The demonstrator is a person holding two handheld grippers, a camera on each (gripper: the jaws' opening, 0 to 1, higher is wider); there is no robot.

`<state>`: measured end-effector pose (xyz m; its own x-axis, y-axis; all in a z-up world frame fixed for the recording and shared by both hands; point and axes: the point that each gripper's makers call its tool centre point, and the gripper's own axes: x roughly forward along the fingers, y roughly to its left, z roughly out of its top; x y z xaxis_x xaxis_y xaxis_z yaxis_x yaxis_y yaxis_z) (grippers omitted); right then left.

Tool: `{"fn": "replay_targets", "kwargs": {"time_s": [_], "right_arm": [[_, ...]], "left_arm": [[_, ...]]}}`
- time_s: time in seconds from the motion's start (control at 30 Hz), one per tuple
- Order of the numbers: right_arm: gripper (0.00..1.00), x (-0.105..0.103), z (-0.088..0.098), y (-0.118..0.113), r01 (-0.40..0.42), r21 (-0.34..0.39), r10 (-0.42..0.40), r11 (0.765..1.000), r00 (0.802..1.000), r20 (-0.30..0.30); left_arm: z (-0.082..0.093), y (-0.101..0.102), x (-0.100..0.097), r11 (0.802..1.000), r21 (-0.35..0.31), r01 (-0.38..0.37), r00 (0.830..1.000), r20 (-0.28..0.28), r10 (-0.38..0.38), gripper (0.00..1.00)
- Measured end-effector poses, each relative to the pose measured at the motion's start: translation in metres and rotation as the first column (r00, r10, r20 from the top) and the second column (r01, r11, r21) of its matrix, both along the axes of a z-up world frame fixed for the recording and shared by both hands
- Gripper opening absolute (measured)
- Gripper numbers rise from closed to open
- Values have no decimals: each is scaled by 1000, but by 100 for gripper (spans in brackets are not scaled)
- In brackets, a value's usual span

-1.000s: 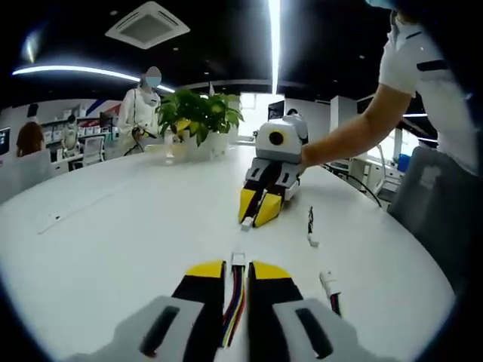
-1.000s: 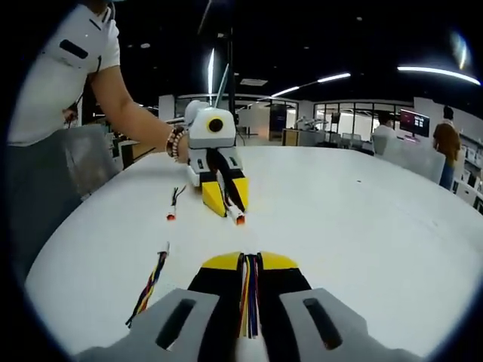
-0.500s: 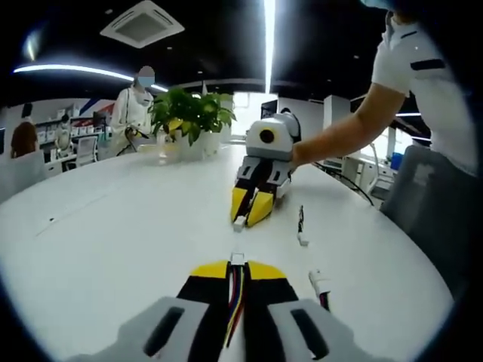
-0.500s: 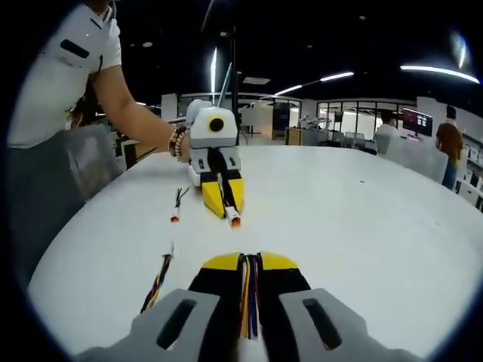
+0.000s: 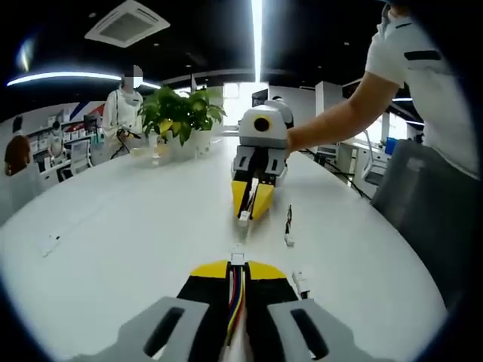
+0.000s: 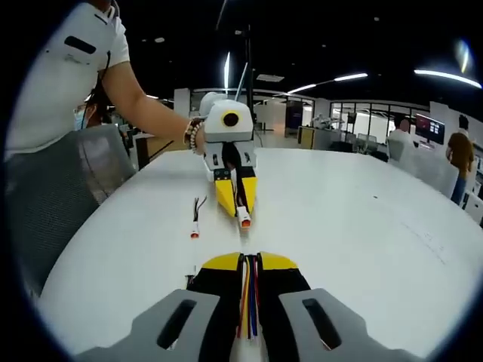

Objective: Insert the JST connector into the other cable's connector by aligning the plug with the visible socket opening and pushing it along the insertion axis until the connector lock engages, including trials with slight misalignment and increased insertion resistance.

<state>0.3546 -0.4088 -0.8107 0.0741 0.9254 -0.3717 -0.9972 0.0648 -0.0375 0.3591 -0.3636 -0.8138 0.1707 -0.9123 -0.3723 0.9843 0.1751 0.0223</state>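
In the left gripper view, the left gripper (image 5: 238,265) has its yellow-tipped black jaws closed on a bundle of coloured wires ending in a small white connector (image 5: 238,258), which pokes out just past the jaw tips above the round white table (image 5: 113,249). Facing it, the right gripper (image 5: 250,210) clamps another wire bundle, its white plug (image 5: 243,219) at the jaw tips, near the white connector but apart from it. A spare short black cable with a white end (image 5: 288,226) lies on the table beside them. A potted green plant (image 5: 177,117) stands behind.

In the right gripper view, the right gripper (image 6: 247,260) pinches coloured wires, and the left gripper (image 6: 238,207) holds an orange-tipped end.
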Motion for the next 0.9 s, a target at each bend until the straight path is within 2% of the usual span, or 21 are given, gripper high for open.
{"fn": "replay_targets", "kwargs": {"time_s": [0.23, 0.37, 0.6, 0.9], "right_arm": [[4, -15, 21, 10, -45, -8, 46, 999, 998, 35], [4, -24, 25, 14, -60, -14, 61, 998, 997, 38], [4, -38, 36, 22, -93, -2, 93, 996, 995, 36], [4, -36, 50, 27, -85, 54, 84, 995, 996, 32]], "left_arm": [[15, -5, -19, 999, 16, 42, 999, 14, -42, 1], [24, -4, -27, 998, 8, 57, 998, 17, -57, 1], [42, -3, -36, 996, -39, 75, 997, 18, -75, 1], [54, -6, -40, 995, -69, 73, 997, 32, -71, 1]]}}
